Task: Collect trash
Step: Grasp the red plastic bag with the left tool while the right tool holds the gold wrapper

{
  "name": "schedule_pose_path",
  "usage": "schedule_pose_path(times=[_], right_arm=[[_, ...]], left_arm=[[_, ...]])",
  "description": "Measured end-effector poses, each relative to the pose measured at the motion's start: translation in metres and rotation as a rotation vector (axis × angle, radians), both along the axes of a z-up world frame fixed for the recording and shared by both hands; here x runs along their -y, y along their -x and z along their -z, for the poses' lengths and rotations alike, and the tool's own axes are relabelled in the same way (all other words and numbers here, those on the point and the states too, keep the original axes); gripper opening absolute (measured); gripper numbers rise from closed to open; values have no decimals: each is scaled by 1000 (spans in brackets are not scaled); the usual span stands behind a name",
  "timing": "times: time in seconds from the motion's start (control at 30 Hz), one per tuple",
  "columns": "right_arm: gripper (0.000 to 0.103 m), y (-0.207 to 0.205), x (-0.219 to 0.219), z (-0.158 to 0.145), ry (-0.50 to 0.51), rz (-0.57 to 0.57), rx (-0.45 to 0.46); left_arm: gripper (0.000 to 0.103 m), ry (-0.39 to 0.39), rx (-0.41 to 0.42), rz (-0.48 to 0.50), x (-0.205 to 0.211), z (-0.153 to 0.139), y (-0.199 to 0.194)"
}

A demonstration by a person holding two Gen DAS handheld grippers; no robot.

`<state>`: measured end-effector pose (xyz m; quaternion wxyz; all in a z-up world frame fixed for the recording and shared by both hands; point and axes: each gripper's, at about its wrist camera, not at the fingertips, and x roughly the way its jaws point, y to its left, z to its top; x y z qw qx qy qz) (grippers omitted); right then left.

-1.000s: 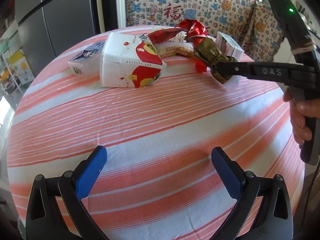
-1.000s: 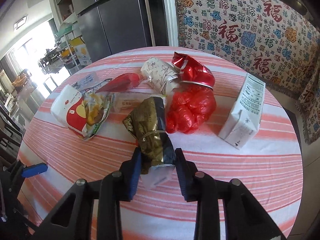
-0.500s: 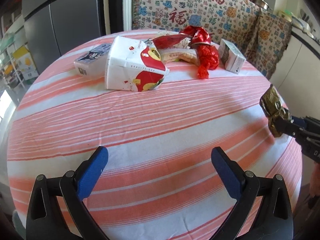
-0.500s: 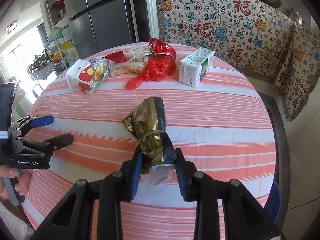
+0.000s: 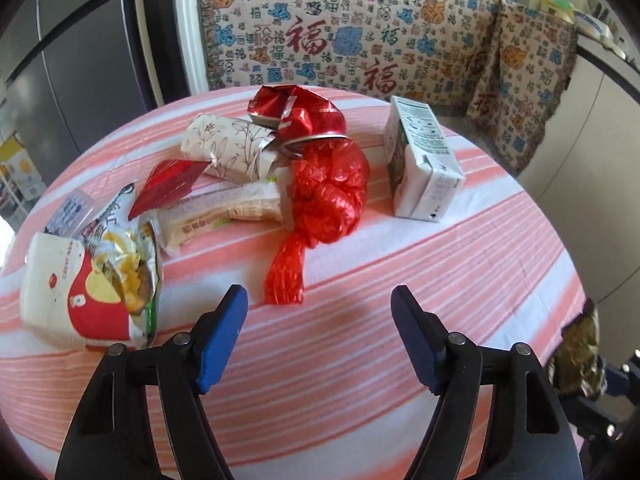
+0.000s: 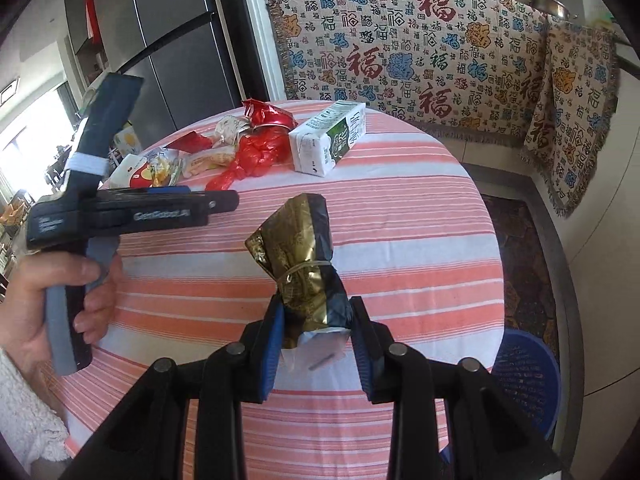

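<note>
My right gripper (image 6: 318, 338) is shut on a crumpled gold and black foil bag (image 6: 304, 264), held above the near right part of the striped round table (image 6: 400, 216); the bag also shows in the left wrist view (image 5: 578, 354). My left gripper (image 5: 320, 328) is open and empty, just short of a knotted red plastic bag (image 5: 324, 200). Around it lie a white milk carton (image 5: 424, 164), a red foil wrapper (image 5: 300, 116), a floral paper roll (image 5: 232, 148), a snack packet (image 5: 224, 212) and a red and white paper cup (image 5: 76, 300) stuffed with wrappers.
A blue plastic bin (image 6: 528, 384) stands on the floor at the table's right edge, below my right gripper. A patterned cloth (image 6: 420, 60) hangs behind the table. A grey fridge (image 6: 168, 52) stands at the back left.
My left gripper has moved forward to the trash pile, close to the red plastic bag. My right gripper has pulled back toward the table's right edge with the foil bag.
</note>
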<state>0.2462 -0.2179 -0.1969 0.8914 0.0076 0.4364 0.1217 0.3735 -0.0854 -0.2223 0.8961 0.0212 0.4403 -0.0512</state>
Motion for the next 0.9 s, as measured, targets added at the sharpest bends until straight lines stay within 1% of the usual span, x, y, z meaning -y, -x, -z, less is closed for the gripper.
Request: schedule_pose_path(times=[0.03,0.1,0.13,0.17,0.27,0.33,0.43,0.5,0.63,0.73,0.77,0.8,0.83,0.87,0.9], right_arm=[[32,1,1,0,-1,-1,0],[32,2,4,1,-2,-6,1],[32,2,5,0,0,-7,3],[32,2,6,0,1,-8,5],[32,1,11,-1,1,-3,9],[32,1,14,-2,-2,3,11],[32,0,16,-4,-9,6,13],[32,0,13,-4,-14,-2,9],[32,4,5,-2,-35,-39,-16],[32,5,-3,3,-30,-61,-45],[34,5,-4,6,-26,-66,-56],[35,5,-6,9,-27,-70,-68],[36,4,-6,12,-32,-71,-78],[42,3,-6,13,-33,-70,-77],[59,2,-5,14,-38,-69,-81]], left_arm=[[65,-17,3,-6,1,2,-4],[34,-43,4,-19,1,8,-9],[28,-42,21,-22,-1,7,-8],[12,-36,21,-26,-2,6,-7],[9,4,38,-22,-7,0,5],[9,27,36,-9,-13,-4,22],[9,47,24,0,-27,-12,60],[9,56,0,9,-39,-15,93],[10,56,-47,18,-56,-13,154],[15,86,-77,23,-61,-10,177],[25,97,-78,31,-61,-10,180],[47,98,-76,36,-60,-11,181],[60,88,-74,35,-59,-11,181],[79,76,-67,37,-57,-11,180],[85,67,-58,46,-54,-12,179]])
